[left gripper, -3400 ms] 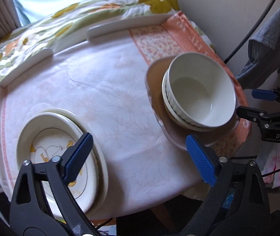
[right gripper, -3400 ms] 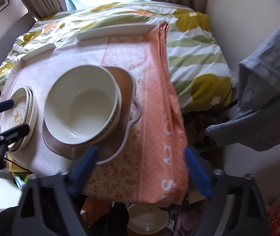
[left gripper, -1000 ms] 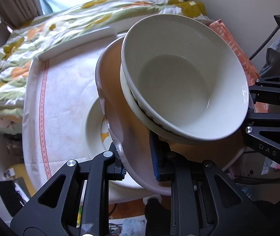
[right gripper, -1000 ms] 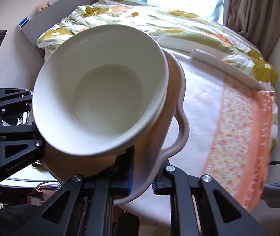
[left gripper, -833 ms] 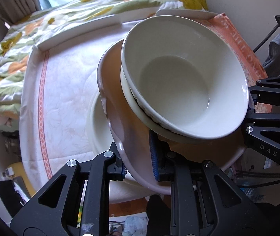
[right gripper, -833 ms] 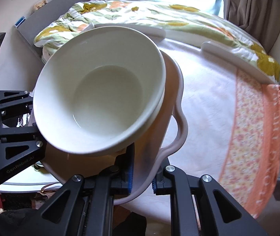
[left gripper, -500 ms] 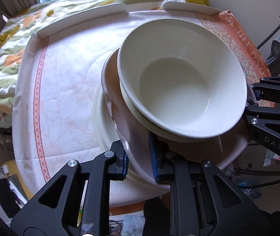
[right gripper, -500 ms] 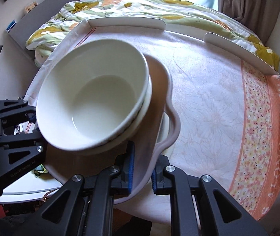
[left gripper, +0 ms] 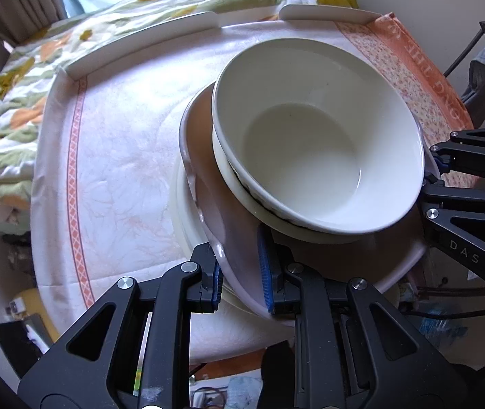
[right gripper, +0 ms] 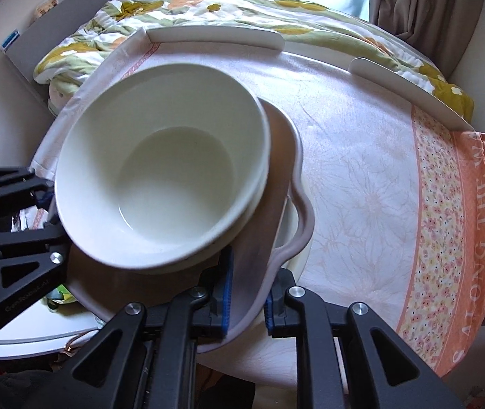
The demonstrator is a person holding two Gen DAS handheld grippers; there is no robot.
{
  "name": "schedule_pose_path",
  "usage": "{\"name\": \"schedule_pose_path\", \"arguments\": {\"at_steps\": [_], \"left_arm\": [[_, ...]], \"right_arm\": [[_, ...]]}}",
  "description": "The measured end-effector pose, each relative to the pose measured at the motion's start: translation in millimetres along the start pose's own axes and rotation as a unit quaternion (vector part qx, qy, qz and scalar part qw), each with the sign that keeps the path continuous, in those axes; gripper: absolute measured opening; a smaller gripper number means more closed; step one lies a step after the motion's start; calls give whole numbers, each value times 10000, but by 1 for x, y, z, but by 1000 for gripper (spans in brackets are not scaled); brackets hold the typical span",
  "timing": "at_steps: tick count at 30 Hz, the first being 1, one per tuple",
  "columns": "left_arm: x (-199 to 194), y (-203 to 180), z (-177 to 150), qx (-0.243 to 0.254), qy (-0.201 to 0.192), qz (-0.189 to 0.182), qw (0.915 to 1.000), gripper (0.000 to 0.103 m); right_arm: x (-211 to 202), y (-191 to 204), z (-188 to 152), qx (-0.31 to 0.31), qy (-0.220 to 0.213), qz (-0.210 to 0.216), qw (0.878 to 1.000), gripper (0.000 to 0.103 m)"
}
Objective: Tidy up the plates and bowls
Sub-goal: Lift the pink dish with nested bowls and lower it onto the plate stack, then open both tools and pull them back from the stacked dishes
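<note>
Bowls [left gripper: 317, 156] ride on a brown tray [left gripper: 218, 211] that both grippers now hold low over the plates [left gripper: 182, 225]; a second ago the load hung high and tilted, and some seconds back it sat on the orange end of the cloth [left gripper: 119, 156], well apart from the plates. The carry is nearly over, by my reading: tray and bowls are almost stacked on the plates, so what is left is setting down and letting go.

Left gripper [left gripper: 239, 277] is clamped on the tray's near rim, one blue pad under the rim and one on top, with the bowls just beyond the jaws. Right gripper [right gripper: 246, 293] bites the rim on the opposite side, beside the tray's looped handle [right gripper: 298, 225], jaws closed on it likewise.

Plates show only as a pale edge under the tray in both views. Whether the tray already touches them, I cannot tell. The tray tilts a little, so the bowls could slide if one side drops first.
</note>
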State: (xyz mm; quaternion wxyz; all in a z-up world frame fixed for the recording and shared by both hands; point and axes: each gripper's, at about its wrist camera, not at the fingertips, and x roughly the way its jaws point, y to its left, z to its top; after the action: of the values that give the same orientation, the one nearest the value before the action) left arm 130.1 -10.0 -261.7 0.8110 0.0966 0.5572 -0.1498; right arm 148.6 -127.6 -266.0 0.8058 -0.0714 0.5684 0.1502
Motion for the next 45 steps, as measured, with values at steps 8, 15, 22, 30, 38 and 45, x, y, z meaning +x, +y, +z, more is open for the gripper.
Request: {"name": "schedule_pose_path", "arguments": {"at_steps": [8, 15, 22, 30, 38, 45], "left_arm": [[1, -1, -1, 13, 0, 72, 10000, 16], [-4, 2, -1, -53, -34, 116, 9999, 16], [-12, 5, -2, -131, -100, 125, 9998, 16], [-35, 13, -4, -215, -304, 124, 9992, 16], [-89, 27, -7, -515, -921, 281, 9940, 16], [-200, 33, -3, -848, -2425, 414, 9655, 17]], "right_arm": [[2, -3, -1, 104, -30, 98, 9999, 15], [-4, -5, -4, 201, -85, 143, 9997, 15], [-18, -13, -3, 346, -200, 160, 9991, 15], [-35, -23, -11, 680, -358, 379, 9963, 15], [-86, -27, -16, 882, -901, 344, 9914, 15], [-185, -14, -16, 836, -2067, 79, 9748, 21]]}}
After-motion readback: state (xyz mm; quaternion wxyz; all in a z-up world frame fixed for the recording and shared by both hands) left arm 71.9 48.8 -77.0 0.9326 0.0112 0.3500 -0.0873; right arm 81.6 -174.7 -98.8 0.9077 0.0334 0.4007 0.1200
